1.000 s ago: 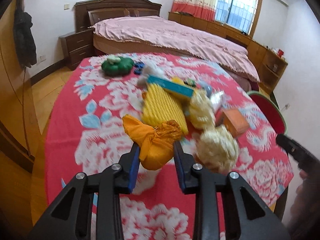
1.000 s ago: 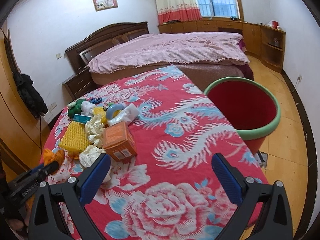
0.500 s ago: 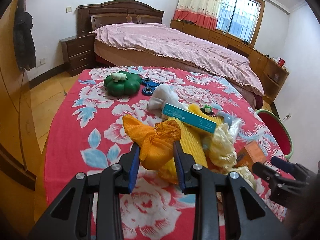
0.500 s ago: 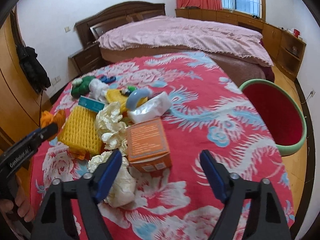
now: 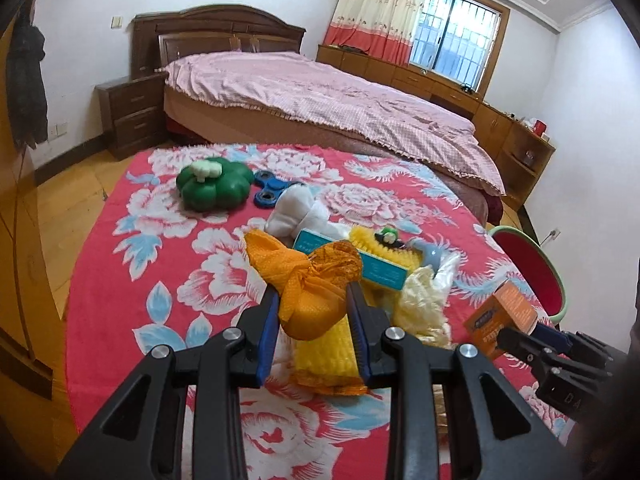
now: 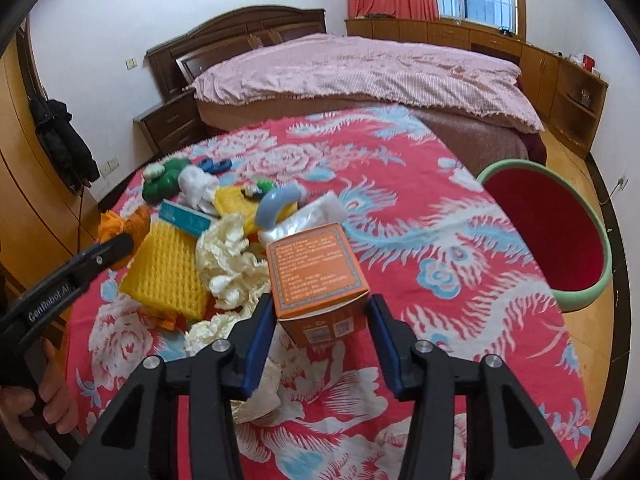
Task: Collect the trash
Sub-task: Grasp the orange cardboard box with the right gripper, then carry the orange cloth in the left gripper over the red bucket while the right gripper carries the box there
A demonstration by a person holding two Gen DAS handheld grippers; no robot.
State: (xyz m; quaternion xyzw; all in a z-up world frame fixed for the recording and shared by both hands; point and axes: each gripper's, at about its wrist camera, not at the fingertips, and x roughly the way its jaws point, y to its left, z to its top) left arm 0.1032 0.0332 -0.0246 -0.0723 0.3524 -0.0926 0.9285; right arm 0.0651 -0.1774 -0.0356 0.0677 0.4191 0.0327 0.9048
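Note:
My left gripper point(image 5: 313, 300) is shut on a bunched orange mesh bag point(image 5: 308, 276), held just above the pile of trash on the table. In the right wrist view its tip point(image 6: 120, 244) shows at the left, above the yellow foam netting point(image 6: 168, 276). My right gripper point(image 6: 321, 306) straddles an orange carton point(image 6: 316, 264) that stands on the cloth. Its jaws are closing, the blue pads sit close beside the carton's sides, and a thin gap still shows on the right. A red bin with a green rim point(image 6: 548, 236) stands on the floor to the right of the table.
The table wears a red floral cloth point(image 6: 440, 280). The pile holds crumpled cream paper point(image 6: 228, 256), a teal box point(image 6: 184, 218), a tissue pack point(image 6: 308, 218) and a blue curved piece point(image 6: 276, 204). A green pumpkin toy point(image 5: 212, 186) and a blue spinner point(image 5: 272, 192) lie farther back. A bed stands behind.
My right gripper came in over the pile and its wide jaws narrowed around the orange carton. The left gripper shifted along the pile with the mesh bag still clamped.

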